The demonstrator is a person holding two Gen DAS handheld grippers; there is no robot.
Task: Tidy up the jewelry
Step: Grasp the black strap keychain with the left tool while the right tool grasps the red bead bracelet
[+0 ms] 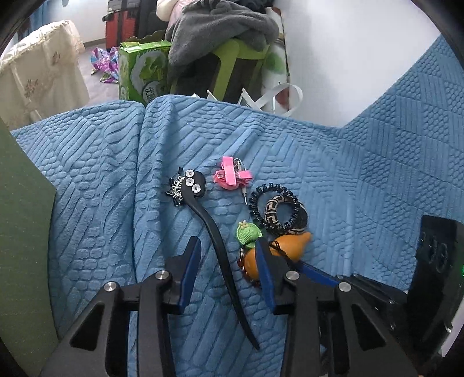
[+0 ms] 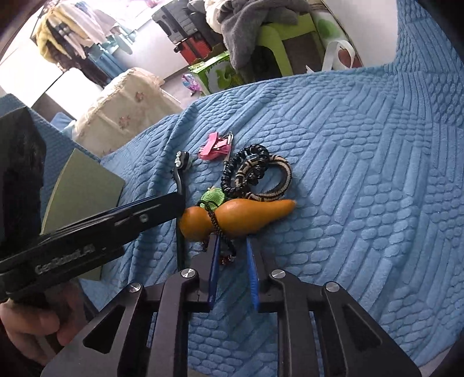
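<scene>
**Jewelry pile on the blue blanket, counted up**

So the stuff all sits in one loose cluster on the blue textured quilted blanket (image 1: 348,179). Count: one orange gourd-shaped pendant with a black beaded cord around its neck (image 2: 240,216), one small green crocheted charm (image 1: 248,233) touching it, one black spiral coil hair tie (image 1: 272,203) overlapping one black-and-tan woven bracelet (image 1: 285,213), one pink ribbon hair clip (image 1: 232,174) a bit further out, and one long black curved hair stick with three white flowers and a silver sparkly piece at its head (image 1: 203,208).

The left gripper (image 1: 229,246) has its fingers spread wide, holding nothing; the hair stick runs between them and the right-hand finger sits against the gourd. The right gripper (image 2: 232,240) is moderately open, also gripping nothing, fingers right at the gourd's near side with the cord dangling between them.

Further out: a dark green flat board (image 1: 20,232) to the left, and past the blanket a green cardboard box (image 1: 142,72), a grey fleece garment (image 1: 220,26) on a lime-green stool (image 1: 229,61), and a red suitcase (image 1: 120,29).
</scene>
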